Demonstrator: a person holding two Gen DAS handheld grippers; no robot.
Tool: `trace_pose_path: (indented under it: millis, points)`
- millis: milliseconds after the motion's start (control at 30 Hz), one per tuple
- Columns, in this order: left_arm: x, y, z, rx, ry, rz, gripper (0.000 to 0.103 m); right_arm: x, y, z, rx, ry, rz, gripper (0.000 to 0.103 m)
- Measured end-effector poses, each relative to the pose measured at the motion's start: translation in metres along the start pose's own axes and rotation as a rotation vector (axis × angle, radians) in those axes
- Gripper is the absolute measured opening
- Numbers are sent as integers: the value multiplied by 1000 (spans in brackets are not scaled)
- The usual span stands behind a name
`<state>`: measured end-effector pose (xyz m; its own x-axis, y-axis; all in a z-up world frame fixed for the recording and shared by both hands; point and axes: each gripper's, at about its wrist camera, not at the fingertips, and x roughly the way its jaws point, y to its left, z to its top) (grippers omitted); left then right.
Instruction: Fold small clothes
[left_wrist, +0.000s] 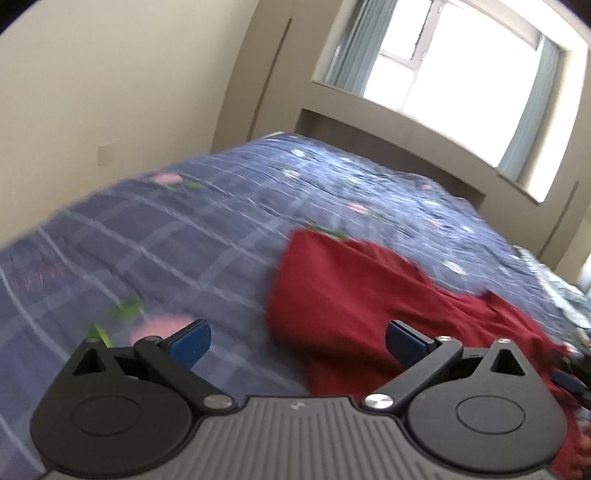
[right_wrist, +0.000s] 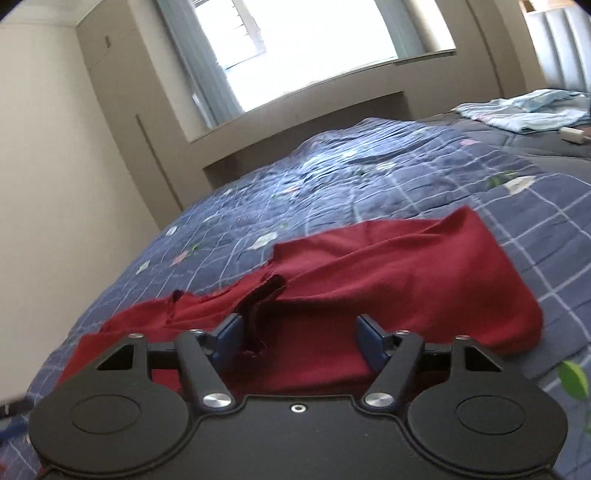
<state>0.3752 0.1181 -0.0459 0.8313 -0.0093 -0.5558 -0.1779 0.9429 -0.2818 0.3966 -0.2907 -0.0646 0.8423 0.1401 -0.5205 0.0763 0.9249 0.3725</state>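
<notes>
Two grippers hang over a blue checked quilt (right_wrist: 369, 177) on a bed. The left gripper (left_wrist: 298, 341) has its jaws spread wide, empty. The right gripper (right_wrist: 300, 338) is parted too, a raised fold of the red garment (right_wrist: 388, 266) beside its left pad. Folded pale-blue cloth (right_wrist: 524, 112) lies far right.

a home bedroom is shown: a bed (right_wrist: 369, 177) covered by a blue checked quilt (left_wrist: 166, 240) with flower prints, a curtained window (right_wrist: 295, 48), built-in cream cupboards (right_wrist: 122, 110) and folded bedding (right_wrist: 524, 110) at the far side.
</notes>
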Motion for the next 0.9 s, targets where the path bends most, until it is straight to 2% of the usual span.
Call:
trace_pose_path:
  millis: [100, 200, 333, 467, 500, 567, 600, 633, 700, 833, 900]
  points:
    - [28, 12, 25, -31, 26, 1, 103, -1, 2, 0, -4, -5, 37, 72]
    - [66, 24, 46, -98, 103, -11, 103, -5, -1, 1, 28, -25, 87, 78]
    - [94, 35, 55, -192, 148, -39, 102, -15, -7, 3, 92, -56, 156, 87]
    - [105, 30, 55, -150, 150, -57, 102, -18, -5, 4, 93, -32, 185, 89]
    - [106, 27, 54, -131, 150, -62, 101, -13, -3, 4, 79, -10, 171, 85]
    - [106, 20, 54, -111, 150, -75, 94, -2, 4, 5, 37, 40, 108, 61]
    - [106, 16, 55, -100, 153, -86, 89, 2, 7, 4, 21, 55, 94, 35]
    - [104, 12, 56, -90, 156, -103, 86, 6, 10, 4, 7, 70, 81, 14]
    - [101, 5, 56, -78, 157, -128, 80, 6, 13, 4, -18, 59, 59, 9]
    - [93, -7, 58, -41, 125, -121, 84, -19, 16, 9, -108, -114, -3, 8]
    - [93, -11, 58, -12, 117, -92, 86, -19, 13, 9, -116, -120, -48, 8]
